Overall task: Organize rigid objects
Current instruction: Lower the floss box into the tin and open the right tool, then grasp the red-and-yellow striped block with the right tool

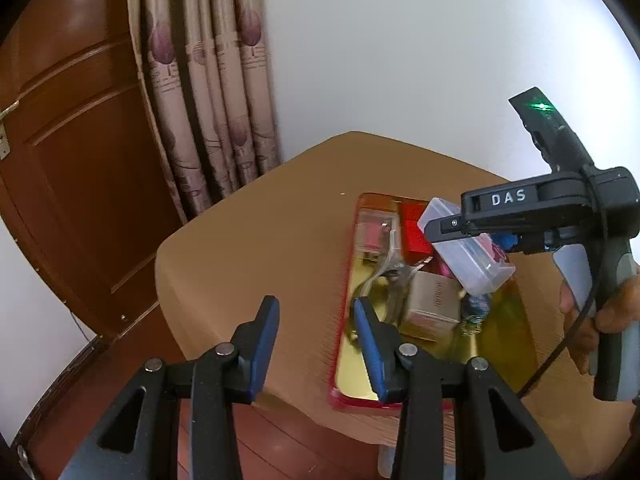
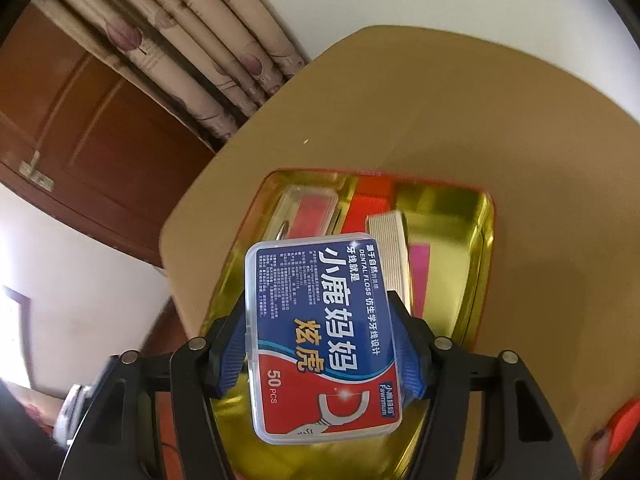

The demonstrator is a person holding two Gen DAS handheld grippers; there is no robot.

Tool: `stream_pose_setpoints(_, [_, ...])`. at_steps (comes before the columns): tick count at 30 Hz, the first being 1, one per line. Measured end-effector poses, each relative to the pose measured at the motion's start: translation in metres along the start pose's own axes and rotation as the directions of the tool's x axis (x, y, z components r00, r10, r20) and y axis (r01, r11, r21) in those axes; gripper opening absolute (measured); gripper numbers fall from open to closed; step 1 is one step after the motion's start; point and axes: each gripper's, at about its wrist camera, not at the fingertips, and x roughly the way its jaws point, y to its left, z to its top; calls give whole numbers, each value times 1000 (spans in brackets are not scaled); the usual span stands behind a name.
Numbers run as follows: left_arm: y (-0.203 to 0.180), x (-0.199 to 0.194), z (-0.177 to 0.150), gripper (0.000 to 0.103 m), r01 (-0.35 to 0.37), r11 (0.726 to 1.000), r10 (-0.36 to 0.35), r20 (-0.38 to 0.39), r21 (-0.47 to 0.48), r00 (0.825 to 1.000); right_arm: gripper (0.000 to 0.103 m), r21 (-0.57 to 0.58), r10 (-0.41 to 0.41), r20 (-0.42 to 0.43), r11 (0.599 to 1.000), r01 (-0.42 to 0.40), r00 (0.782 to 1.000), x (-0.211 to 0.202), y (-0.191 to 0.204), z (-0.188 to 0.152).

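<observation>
floss box [image 2: 324,336]: light, stiff, slick clear plastic; hanging over the tin [image 2: 486,240] on the table [image 2: 400,112]
right gripper [image 2: 320,354]: jaws pinching its long sides, a sound hold
left gripper [image 1: 316,344]: jaws standing spread, holding nothing

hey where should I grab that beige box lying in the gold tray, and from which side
Take the beige box across its two long side faces, coming down from above. It lies flat with its broad face up, so the narrower sides suit the jaws. The left gripper hangs open and empty at the gold tray; metal pliers crowd one side, so go in carefully.
</observation>
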Motion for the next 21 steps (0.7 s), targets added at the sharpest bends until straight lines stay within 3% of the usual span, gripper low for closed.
stream_pose_setpoints(2, [5, 3, 2, 40, -5, 1000, 5, -10, -15, 1000, 63, 7, 7, 9, 1000, -7, 1000, 5, -1, 6])
stream_pose_setpoints(4, [8, 5, 3, 40, -11, 999, 11, -16, -30, 1000, 71, 26, 11, 8, 1000, -11, 1000, 9, -4, 12])
stream_pose_setpoints(6, [11, 7, 4, 40, -20, 999, 19, -24, -39, 1000, 71, 53, 12, 29, 998, -13, 999, 2, -7, 12])
stream_pose_setpoints(8, [13, 7, 4, 40, -29, 998, 28, -26, -53, 999, 71, 72, 23, 100, 997, -30, 995, -18, -11, 9])
stream_pose_setpoints(11, [14, 6, 3, 40, -33, 998, 31, -30, -61, 999, 73, 87, 57, 246, 993, -80, 968, -73, -25, -20])
stream_pose_setpoints(14, [12, 6, 2, 40, -37, 998, 35, -40, -56, 999, 74, 117, -51, 357, 993, 9, 933, -128, -53, -79])
stream_pose_setpoints(16, [10, 3, 2, 40, -48, 998, 46, -33, -52, 998, 74, 187, -172, 382, 977, 107, 908, -162, -92, -134])
stream_pose_setpoints(18, [7, -1, 1, 40, -41, 998, 40, -19, -44, 999, 74, 251, -309, 344, 940, 230, 887, -180, -132, -177])
stream_pose_setpoints(19, [4, -3, 1, 40, -21, 999, 21, -13, -34, 1000, 76, 283, -403, 297, 903, 324, 865, -186, -155, -201])
stream_pose_setpoints(21, [-6, -10, -1, 40, 28, 1000, -28, 3, -7, 1000, 76, 332, -503, 238, 846, 417, 831, -196, -189, -240])
